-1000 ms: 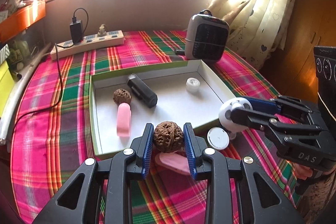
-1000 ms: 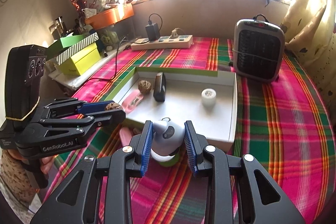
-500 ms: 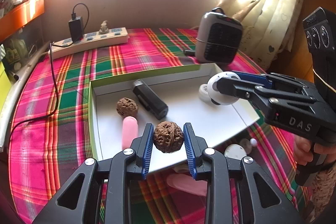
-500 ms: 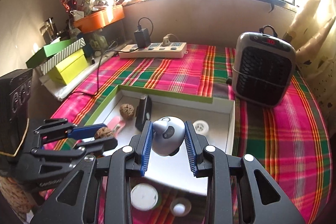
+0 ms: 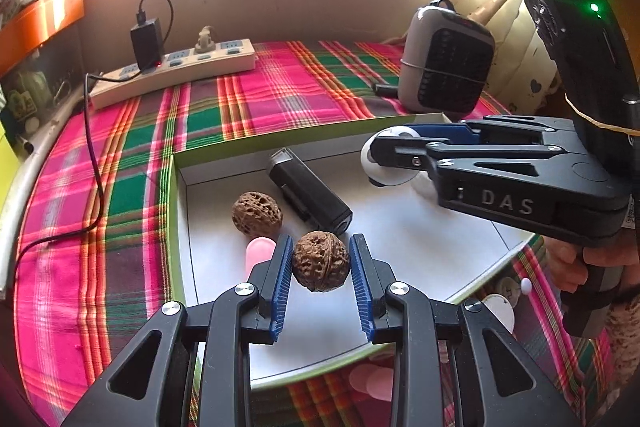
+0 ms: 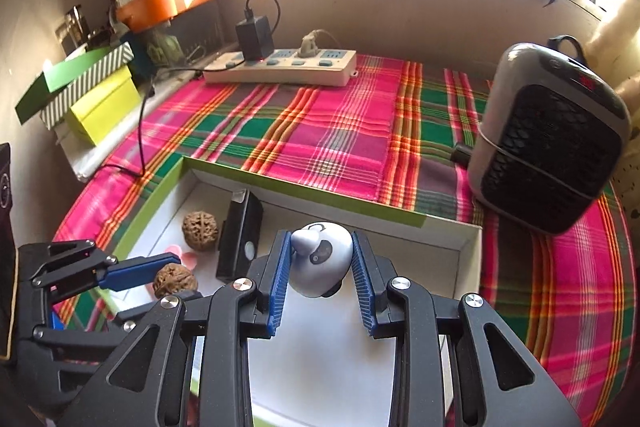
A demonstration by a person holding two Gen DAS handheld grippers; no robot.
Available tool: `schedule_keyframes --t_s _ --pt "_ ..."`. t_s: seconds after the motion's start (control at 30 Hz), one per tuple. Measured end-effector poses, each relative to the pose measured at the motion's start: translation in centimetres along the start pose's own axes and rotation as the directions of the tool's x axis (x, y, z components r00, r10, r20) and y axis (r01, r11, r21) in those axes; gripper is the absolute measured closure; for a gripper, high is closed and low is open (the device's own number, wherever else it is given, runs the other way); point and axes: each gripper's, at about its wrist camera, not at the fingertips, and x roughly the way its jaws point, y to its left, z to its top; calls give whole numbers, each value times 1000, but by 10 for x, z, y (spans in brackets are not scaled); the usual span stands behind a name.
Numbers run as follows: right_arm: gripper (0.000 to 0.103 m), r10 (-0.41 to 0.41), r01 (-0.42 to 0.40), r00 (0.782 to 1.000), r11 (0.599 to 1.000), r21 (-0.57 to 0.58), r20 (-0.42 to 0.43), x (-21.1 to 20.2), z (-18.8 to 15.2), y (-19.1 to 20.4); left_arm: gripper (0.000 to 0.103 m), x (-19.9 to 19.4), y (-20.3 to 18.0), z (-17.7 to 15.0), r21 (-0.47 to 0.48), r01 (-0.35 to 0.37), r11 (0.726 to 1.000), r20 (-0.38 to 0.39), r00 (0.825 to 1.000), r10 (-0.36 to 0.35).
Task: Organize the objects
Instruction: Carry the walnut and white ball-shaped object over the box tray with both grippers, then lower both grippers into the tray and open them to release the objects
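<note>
My left gripper is shut on a brown walnut and holds it above the white tray, near its front left. My right gripper is shut on a white panda figure above the tray; it also shows in the left wrist view. In the tray lie a second walnut, a black rectangular device and a pink piece. The left gripper with its walnut shows at the lower left of the right wrist view.
A grey heater stands behind the tray at the right. A power strip with a plugged charger lies at the back. White and pink small pieces lie on the plaid cloth in front of the tray. Green boxes sit at the far left.
Both grippers have moved forward from the tray's front edge to above its inside, each still holding its object. The right gripper has moved further toward the tray's back right.
</note>
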Motion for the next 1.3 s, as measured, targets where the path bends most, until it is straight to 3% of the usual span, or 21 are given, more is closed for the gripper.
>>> schedule_keyframes --t_s 0.4,1.3 --pt "71 -8 6 998 1000 -26 -63 27 8 1 76 12 -1 2 14 -14 1000 -15 1000 14" --pt "71 16 -16 998 1000 7 -60 31 11 0 76 12 0 4 17 -9 1000 -17 1000 9"
